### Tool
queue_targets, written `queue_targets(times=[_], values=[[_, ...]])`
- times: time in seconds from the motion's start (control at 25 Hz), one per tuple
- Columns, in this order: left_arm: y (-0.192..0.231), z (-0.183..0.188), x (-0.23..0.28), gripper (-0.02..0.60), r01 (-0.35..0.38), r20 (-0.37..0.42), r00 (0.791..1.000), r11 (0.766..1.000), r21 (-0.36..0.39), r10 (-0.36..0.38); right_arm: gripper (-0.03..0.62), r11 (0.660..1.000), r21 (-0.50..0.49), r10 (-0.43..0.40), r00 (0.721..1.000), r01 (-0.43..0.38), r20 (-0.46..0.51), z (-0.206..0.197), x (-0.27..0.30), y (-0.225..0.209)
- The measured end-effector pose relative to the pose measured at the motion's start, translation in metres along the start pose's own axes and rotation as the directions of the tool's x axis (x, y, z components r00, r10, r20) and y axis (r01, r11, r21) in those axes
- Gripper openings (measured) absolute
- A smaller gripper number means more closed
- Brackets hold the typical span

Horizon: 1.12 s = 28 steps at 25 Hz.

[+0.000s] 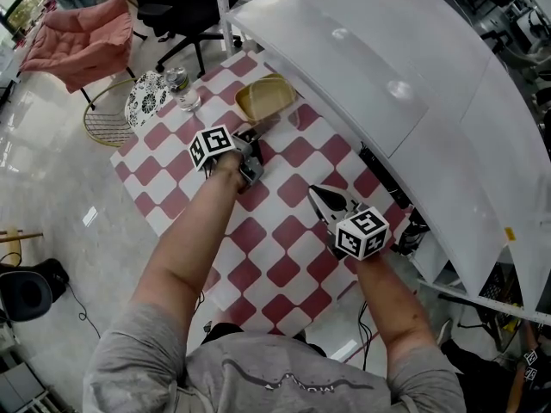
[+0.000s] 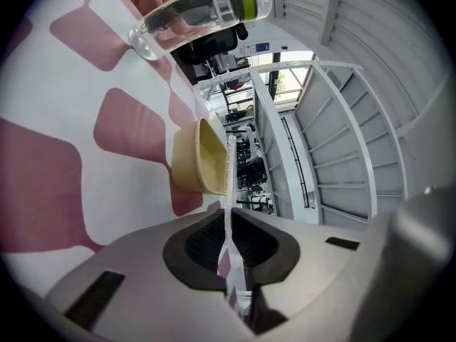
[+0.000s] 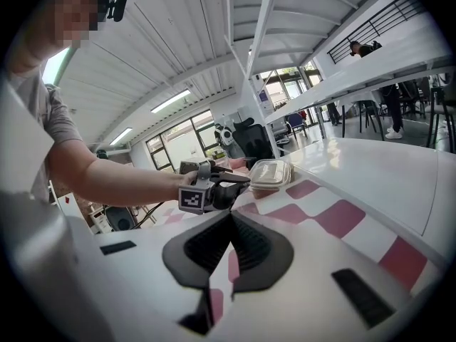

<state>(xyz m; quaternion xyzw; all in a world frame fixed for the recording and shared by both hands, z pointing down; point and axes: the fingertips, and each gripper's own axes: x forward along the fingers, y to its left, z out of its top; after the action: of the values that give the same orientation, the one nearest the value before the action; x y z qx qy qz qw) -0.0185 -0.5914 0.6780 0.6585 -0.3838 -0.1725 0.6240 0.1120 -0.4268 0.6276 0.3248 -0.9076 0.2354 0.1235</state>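
Note:
A table with a red and white checked cloth [image 1: 284, 269] lies below me. My left gripper [image 1: 256, 136] is shut with nothing between its jaws, its tips just short of a tan container with a clear lid [image 1: 265, 98]. In the left gripper view the container [image 2: 199, 164] stands straight ahead of the closed jaws [image 2: 228, 223], and a clear water bottle [image 2: 206, 9] stands beyond it. My right gripper [image 1: 317, 192] hovers over the cloth's right side, shut and empty. The right gripper view shows its jaws [image 3: 230, 216] pointing at the left gripper [image 3: 246, 179] and the container [image 3: 269, 174].
A water bottle [image 1: 182, 89] and a round patterned plate [image 1: 146, 97] sit at the table's far left corner. A long white counter [image 1: 387, 84] borders the right side. A pink chair [image 1: 82, 37] and a black office chair [image 1: 185, 11] stand on the floor beyond.

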Motion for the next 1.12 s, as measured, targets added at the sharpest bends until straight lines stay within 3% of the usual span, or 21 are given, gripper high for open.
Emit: queue_targets(times=[0.44,0.72,0.92,1.12], values=[[-0.045,0.020,-0.029,0.038,0.074,0.030,0.996,0.989,0.130,-0.078,0.025,0.999,-0.014,-0.035,0.999,0.035,0.018,0.021,-0.003,-0.001],[-0.103,0.037,-0.045,0.038,0.114,0.027,0.992,0.958,0.265,-0.125,0.025,0.994,-0.054,-0.087,0.994,0.090,0.061,0.065,-0.003,-0.007],[-0.141,0.034,-0.066,0.038,0.117,-0.006,0.992,0.907,0.405,-0.125,0.025,0.990,-0.041,-0.128,0.986,0.133,0.104,0.104,-0.013,-0.007],[-0.179,0.034,-0.090,0.038,0.121,-0.029,0.991,0.816,0.565,-0.127,0.025,0.983,-0.048,-0.168,0.978,0.176,0.126,0.134,-0.024,-0.001]])
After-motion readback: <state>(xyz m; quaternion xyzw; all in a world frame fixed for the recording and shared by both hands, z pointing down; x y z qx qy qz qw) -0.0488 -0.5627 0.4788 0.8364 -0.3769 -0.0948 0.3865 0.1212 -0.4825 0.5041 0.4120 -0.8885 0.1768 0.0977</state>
